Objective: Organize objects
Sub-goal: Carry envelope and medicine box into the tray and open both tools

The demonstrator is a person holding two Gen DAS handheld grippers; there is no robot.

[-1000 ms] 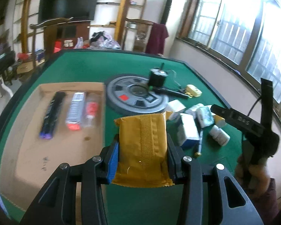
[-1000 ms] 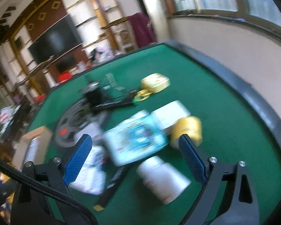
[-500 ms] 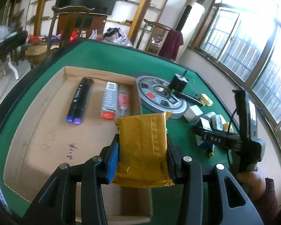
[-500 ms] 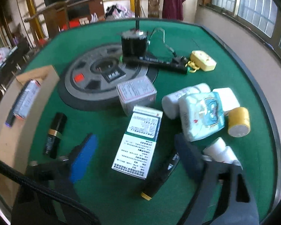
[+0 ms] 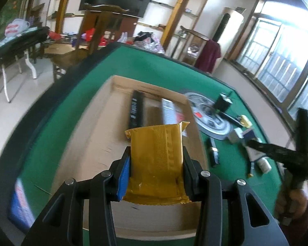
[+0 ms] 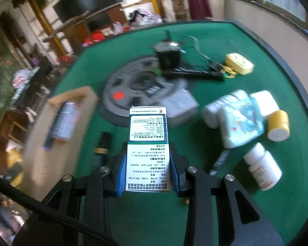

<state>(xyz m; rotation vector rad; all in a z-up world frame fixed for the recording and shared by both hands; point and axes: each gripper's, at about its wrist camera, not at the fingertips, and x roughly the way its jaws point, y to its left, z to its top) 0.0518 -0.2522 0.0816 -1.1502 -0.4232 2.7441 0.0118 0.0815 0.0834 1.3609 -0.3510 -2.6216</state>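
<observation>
Left claw (image 5: 156, 170), pitched downward at lower centre of frame, clamped on a yellow packet (image 5: 157, 162) above the cardboard box (image 5: 96, 143). Right claw (image 6: 147, 168), likewise angled down over the green counter (image 6: 246, 215), jaws closing on a white medicine carton (image 6: 147, 143) lying between them, lower centre.

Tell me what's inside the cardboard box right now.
In the cardboard box lie a black marker and a silver and red pack. The yellow packet in the left gripper hides the floor behind it.
</observation>
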